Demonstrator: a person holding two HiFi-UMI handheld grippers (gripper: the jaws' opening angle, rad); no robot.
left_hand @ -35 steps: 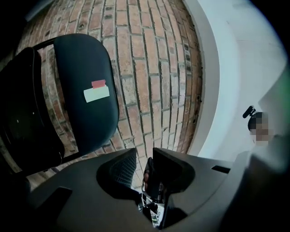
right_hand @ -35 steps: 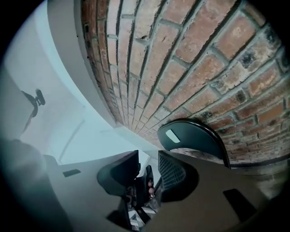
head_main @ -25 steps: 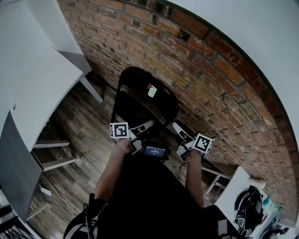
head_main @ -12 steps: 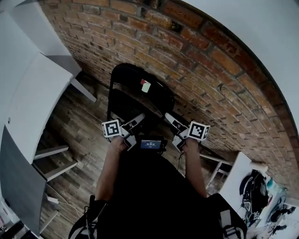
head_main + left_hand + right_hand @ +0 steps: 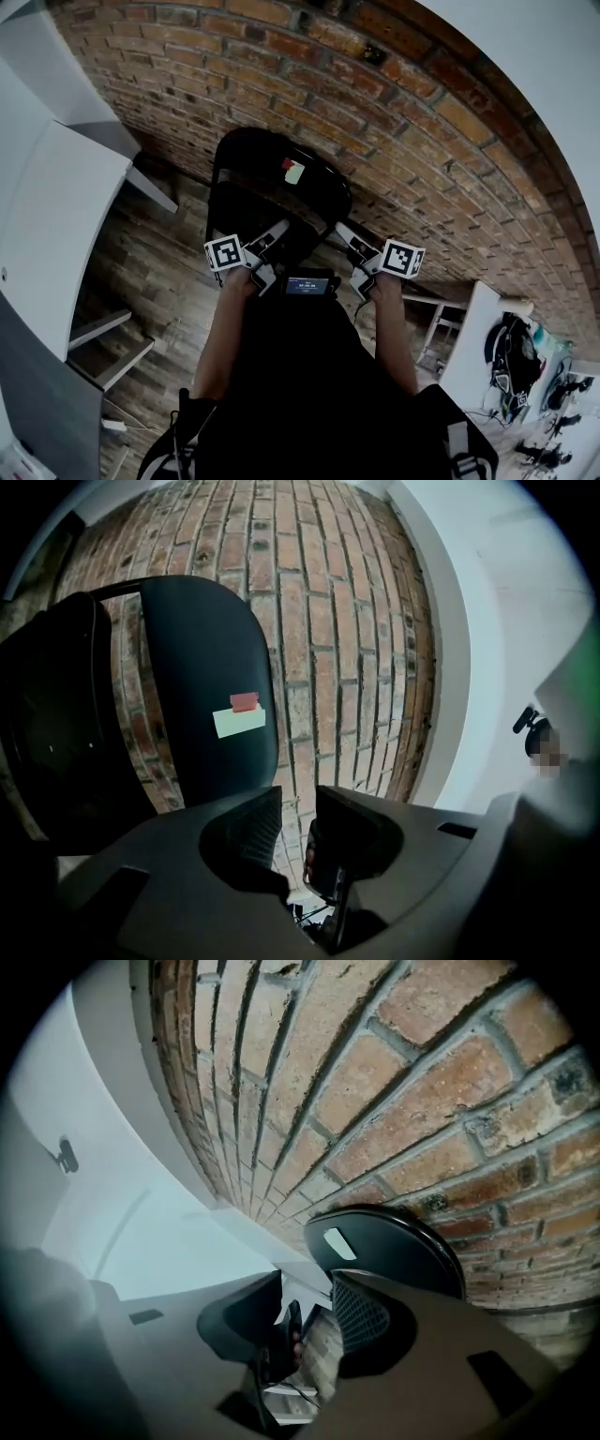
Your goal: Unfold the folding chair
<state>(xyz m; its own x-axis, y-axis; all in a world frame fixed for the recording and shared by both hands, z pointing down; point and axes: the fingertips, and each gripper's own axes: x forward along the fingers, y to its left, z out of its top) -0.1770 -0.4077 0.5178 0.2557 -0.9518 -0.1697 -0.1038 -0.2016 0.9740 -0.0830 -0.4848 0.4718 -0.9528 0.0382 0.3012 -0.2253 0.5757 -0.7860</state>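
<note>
at 7 o'clock of the chair: left tongs, jaws slightly apart, empty. at 12 o'clock, against brick wall: folding chair, apparently still folded. at 5 o'clock of the chair: right tongs, jaws apart, empty. change: both tongs crept nearer the chair; grasp pending.

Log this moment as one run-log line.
phase: pre-grasp | chair: by brick wall, not gripped | left hand-held gripper: open, empty | right hand-held gripper: open, empty
</note>
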